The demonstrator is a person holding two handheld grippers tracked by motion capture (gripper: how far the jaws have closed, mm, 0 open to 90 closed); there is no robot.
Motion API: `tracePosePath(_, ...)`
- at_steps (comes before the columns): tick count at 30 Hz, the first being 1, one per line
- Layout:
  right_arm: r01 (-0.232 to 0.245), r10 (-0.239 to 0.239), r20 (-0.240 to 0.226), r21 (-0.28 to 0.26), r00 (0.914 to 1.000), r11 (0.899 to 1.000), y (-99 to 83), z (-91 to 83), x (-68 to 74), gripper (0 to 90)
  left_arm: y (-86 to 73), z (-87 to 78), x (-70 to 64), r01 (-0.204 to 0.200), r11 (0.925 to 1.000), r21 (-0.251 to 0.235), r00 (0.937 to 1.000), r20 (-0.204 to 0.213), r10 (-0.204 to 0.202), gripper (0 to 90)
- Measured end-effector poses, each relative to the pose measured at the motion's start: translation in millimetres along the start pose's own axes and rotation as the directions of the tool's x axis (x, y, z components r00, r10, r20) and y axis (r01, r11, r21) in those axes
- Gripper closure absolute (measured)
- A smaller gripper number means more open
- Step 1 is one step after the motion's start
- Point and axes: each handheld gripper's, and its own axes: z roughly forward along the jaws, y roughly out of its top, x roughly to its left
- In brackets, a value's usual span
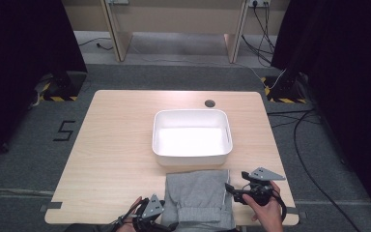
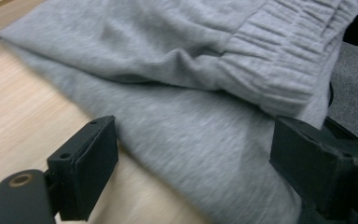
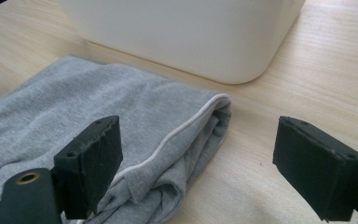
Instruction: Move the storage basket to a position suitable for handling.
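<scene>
I am holding both jaws spread: left gripper at the folded grey trousers' seven o'clock corner, right gripper at three o'clock.

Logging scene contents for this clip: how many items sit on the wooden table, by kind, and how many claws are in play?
Folded grey fabric garment: 1
White rectangular plastic tub: 1
Black two-jaw claws, left and right: 2
Total: 4
</scene>
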Motion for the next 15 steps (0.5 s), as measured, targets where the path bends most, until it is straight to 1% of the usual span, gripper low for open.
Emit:
tracePosePath(1, 0.005, -0.005, -0.002, 0.008, 1.0, 1.0, -0.4, 1.2, 0.7, 16.4, 0.5, 0.9, -1.5, -0.004, 1.0, 0.001, 1.0, 0.002, 0.004, 14.3)
tracePosePath(3, 0.002, -0.002, -0.004, 0.008, 1.0, 1.0, -0.6, 1.8, 1.3, 16.4, 1.5, 2.4, -2.7, -0.009, 1.0, 0.003, 1.0, 0.002, 0.009, 14.2)
tracePosePath(6, 0.006, -0.006, -0.006, 0.009, 1.0, 1.0, -0.5, 2.6, 2.2, 16.4, 3.1, 4.6, -4.1, -0.003, 1.0, -0.002, 1.0, 0.008, 0.003, 14.0)
tracePosePath(9, 0.008, -0.008, -0.003, 0.006, 1.0, 1.0, 0.4, 2.1, 2.6, 16.5, 4.7, 7.8, -7.2, -0.024, 0.9997, 0.004, 0.9997, -0.001, 0.024, 13.0)
tracePosePath(10, 0.007, -0.007, -0.004, 0.004, 1.0, 1.0, 0.6, 1.9, 2.9, 16.6, 5.0, 9.1, -8.6, -0.037, 0.9993, 0.007, 0.9993, -0.003, 0.037, 11.9)
tracePosePath(11, 0.008, -0.008, -0.003, 0.005, 1.0, 1.0, 0.6, 1.7, 2.8, 16.6, 5.3, 10.5, -10.2, -0.042, 0.9991, 0.01, 0.9991, -0.003, 0.042, 10.2)
tracePosePath(13, 0.007, -0.007, -0.004, 0.006, 1.0, 1.0, 0.3, 1.3, 2.2, 16.7, 6.1, 13.8, -14.3, -0.05, 0.9986, 0.016, 0.9988, -0.003, 0.05, 2.8)
tracePosePath(15, 0.006, -0.006, -0.004, 0.007, 1.0, 1.0, 0.2, 1.2, 1.9, 16.8, 7.4, 16.7, -18.8, -0.066, 0.9976, 0.023, 0.9978, 0.004, 0.066, 1.9)
